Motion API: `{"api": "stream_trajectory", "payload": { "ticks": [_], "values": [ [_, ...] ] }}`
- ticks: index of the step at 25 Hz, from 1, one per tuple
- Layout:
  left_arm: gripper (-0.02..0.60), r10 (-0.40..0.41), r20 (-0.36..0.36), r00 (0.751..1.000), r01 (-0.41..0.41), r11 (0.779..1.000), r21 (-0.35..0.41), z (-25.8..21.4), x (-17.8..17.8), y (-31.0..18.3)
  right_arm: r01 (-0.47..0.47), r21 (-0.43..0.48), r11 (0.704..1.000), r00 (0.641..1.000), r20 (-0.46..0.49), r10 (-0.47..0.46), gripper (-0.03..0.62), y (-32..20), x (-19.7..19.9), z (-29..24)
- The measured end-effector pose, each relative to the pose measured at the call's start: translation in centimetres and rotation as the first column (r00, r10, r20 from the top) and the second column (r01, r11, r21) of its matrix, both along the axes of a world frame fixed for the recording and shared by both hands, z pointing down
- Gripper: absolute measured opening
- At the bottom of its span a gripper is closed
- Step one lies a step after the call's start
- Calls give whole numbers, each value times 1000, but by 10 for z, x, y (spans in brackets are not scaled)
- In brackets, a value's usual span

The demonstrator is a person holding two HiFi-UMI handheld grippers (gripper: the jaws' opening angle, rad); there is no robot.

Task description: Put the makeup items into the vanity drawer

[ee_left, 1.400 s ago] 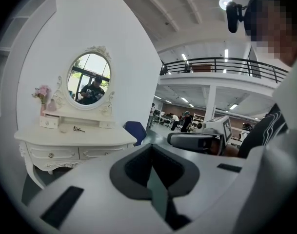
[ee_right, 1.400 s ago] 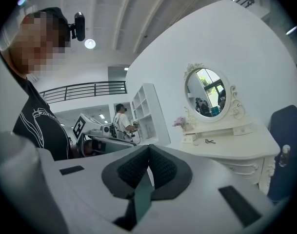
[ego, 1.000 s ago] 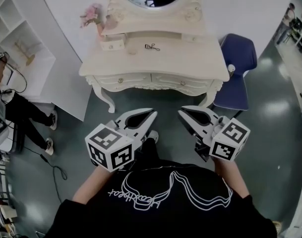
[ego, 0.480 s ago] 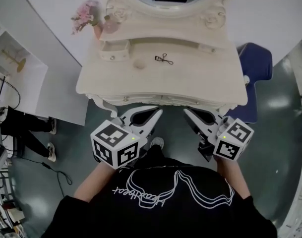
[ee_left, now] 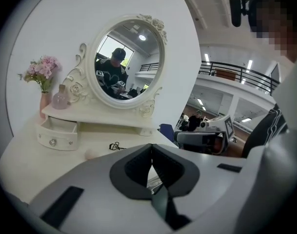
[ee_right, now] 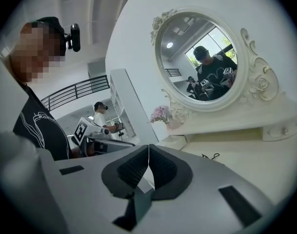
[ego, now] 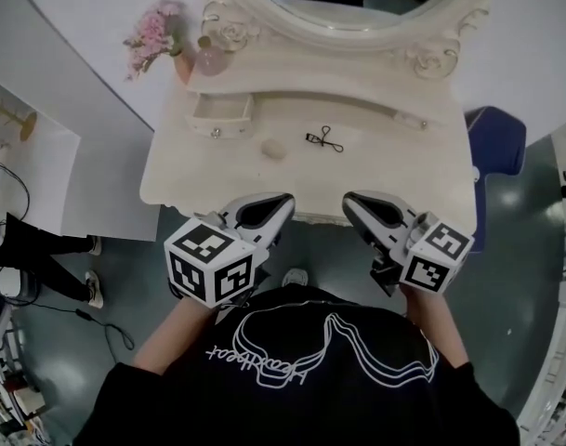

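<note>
A cream vanity table (ego: pixel 385 175) stands in front of me with an oval mirror (ego: pixel 357 7). Its small upper-left drawer (ego: pixel 217 117) is pulled open, and the left gripper view shows this drawer (ee_left: pixel 58 133) too. On the top lie a black eyelash curler (ego: pixel 325 138), a round pink puff (ego: pixel 273 149) and a thin pale stick (ego: pixel 408 119). My left gripper (ego: pixel 284 200) and right gripper (ego: pixel 349 200) hover side by side over the table's front edge. Both are shut with nothing in them. The curler (ee_left: pixel 116 146) and puff (ee_left: pixel 91 153) lie beyond the left gripper's tip (ee_left: pixel 151 147). From the right gripper (ee_right: pixel 148 147) the curler (ee_right: pixel 210 156) lies ahead to the right.
A vase of pink flowers (ego: pixel 157 40) and a pink bottle (ego: pixel 211 60) stand on the shelf above the open drawer. A blue chair (ego: pixel 496 147) is at the table's right end. White shelving (ego: pixel 22 128) is at the left, with a seated person's legs (ego: pixel 32 249) below it.
The view has closed in on the vanity. Both grippers, earlier over the floor short of the table, now reach its front edge. Their jaws have stayed shut.
</note>
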State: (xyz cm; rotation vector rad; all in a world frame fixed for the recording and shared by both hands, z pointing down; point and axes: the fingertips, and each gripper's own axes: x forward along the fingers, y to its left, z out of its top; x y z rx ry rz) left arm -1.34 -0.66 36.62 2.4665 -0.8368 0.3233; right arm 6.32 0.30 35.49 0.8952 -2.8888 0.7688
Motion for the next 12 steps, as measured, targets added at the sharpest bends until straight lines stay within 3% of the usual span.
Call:
{"api": "stream_trajectory", "payload": {
  "ticks": [12],
  "values": [
    [5, -156, 6, 988, 156, 987, -28, 13, -21, -65, 103, -24, 994, 993, -46, -104, 64, -62, -11, 15]
  ]
}}
